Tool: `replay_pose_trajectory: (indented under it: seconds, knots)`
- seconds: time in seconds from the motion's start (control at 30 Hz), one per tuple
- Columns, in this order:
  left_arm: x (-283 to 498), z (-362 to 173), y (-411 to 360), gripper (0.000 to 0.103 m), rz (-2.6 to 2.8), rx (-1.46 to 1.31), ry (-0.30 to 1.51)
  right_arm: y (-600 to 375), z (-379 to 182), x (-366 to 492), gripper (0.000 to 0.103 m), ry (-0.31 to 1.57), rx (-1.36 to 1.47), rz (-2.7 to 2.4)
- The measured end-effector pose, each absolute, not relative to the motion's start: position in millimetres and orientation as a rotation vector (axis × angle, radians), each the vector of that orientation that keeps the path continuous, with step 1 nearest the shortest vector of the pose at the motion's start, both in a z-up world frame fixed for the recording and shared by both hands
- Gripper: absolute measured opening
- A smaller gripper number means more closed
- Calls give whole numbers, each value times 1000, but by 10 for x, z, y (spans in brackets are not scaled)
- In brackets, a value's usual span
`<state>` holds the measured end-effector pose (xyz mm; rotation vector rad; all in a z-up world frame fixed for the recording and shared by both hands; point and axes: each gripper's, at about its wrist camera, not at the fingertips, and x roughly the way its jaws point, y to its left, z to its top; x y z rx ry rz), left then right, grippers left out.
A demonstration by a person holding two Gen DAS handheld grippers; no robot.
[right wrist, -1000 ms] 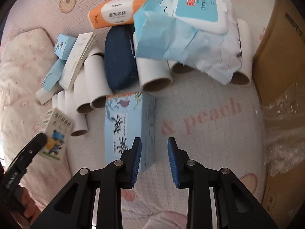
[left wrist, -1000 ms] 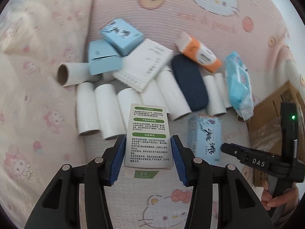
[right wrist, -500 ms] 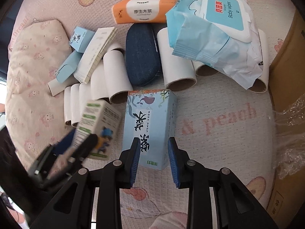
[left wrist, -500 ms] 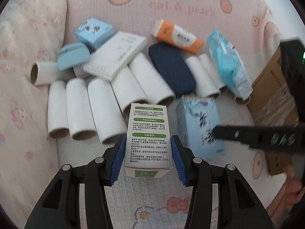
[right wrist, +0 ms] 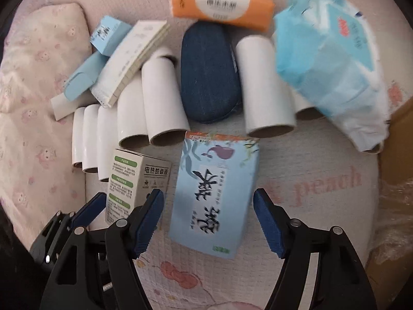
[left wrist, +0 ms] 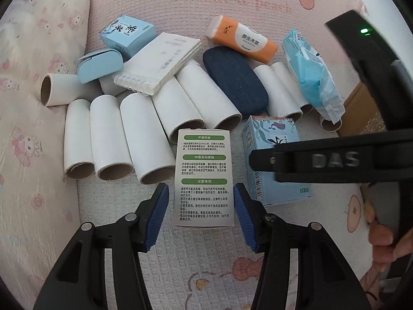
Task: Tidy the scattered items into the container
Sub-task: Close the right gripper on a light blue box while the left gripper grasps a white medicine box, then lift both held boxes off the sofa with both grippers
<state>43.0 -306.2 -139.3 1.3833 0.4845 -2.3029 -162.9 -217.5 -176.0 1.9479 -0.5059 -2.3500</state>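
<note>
Starting at the far left: pink pillow (left wrist: 31,51), then a row of white paper tubes (left wrist: 111,139) lying side by side on the pink quilted bedding (left wrist: 180,5), with a small blue carton (left wrist: 127,35), a pale blue case (left wrist: 99,64) and a spiral notebook (left wrist: 160,63) piled along their far ends. Your left gripper (left wrist: 201,206) has its jaws apart around the grey-and-green printed box (left wrist: 204,180); they have just been opening, and there is a slim gap on each side (pads clear of the box, so no grip). Next over, a dark blue glasses case (left wrist: 236,82) sits among the tubes, with an orange tissue pack (left wrist: 242,38) behind it. Your right gripper (right wrist: 209,214) has its jaws wide, just been opening, straddling the light blue floral box (right wrist: 214,193) lying flat on the bedding, pads not touching it. Further right, a blue wipes pack (right wrist: 330,64) rests on two tubes. Cardboard container (right wrist: 397,142) is at the far right edge, well apart from both boxes.
</note>
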Motion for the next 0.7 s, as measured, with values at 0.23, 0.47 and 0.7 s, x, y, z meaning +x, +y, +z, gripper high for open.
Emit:
replay_pose_trajectory:
  seconds: [0.23, 0.47, 0.7]
  knots:
    - [397, -1406, -3037, 58, -2279, 1389, 473, -2229, -1989, -1745, 70, -519, 2093, -2296]
    - [364, -1408, -3003, 52, -2273, 1387, 512, -2197, -1980, -1656, 65, -456, 2066, -2316]
    - [283, -1390, -2829, 52, -2374, 1454, 534, -1874, -1971, -1316, 65, -493, 2130, -2324]
